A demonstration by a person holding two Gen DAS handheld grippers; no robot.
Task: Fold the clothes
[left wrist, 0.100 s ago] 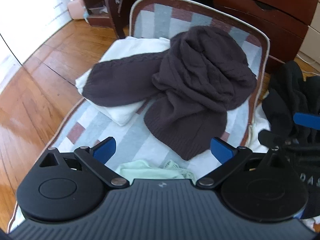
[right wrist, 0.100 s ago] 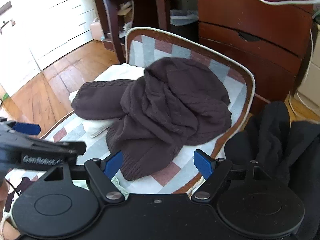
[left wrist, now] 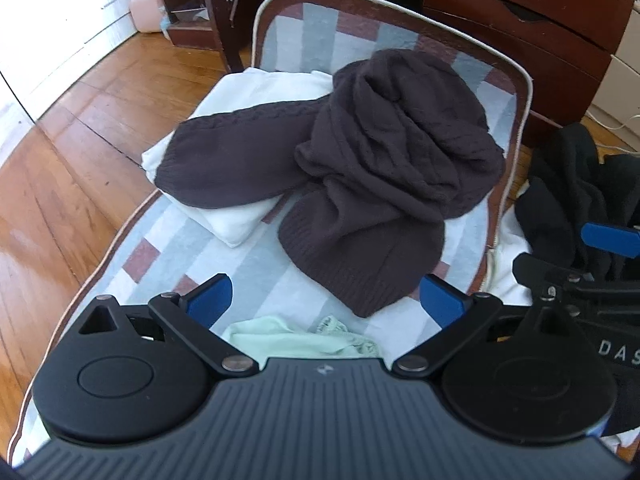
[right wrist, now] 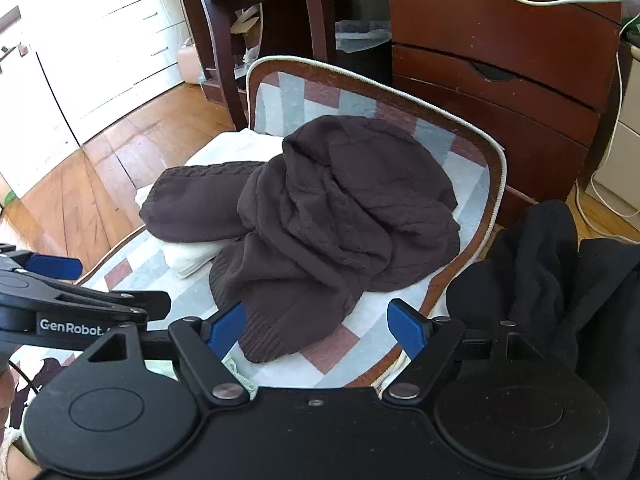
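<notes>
A crumpled dark brown knit sweater (left wrist: 384, 168) lies in a heap on a checked mat (left wrist: 256, 264), one sleeve draped over a folded white garment (left wrist: 236, 220). It also shows in the right wrist view (right wrist: 340, 224). My left gripper (left wrist: 326, 302) is open and empty, just short of the sweater's ribbed hem. My right gripper (right wrist: 316, 326) is open and empty, its left finger beside the hem. A pale green garment (left wrist: 304, 340) lies under the left gripper.
A pile of black clothes (right wrist: 552, 280) lies to the right of the mat. Dark wooden drawers (right wrist: 500, 80) and chair legs (right wrist: 220, 52) stand behind it. Wooden floor (left wrist: 72, 152) lies to the left. White cables (right wrist: 608, 152) hang at the right.
</notes>
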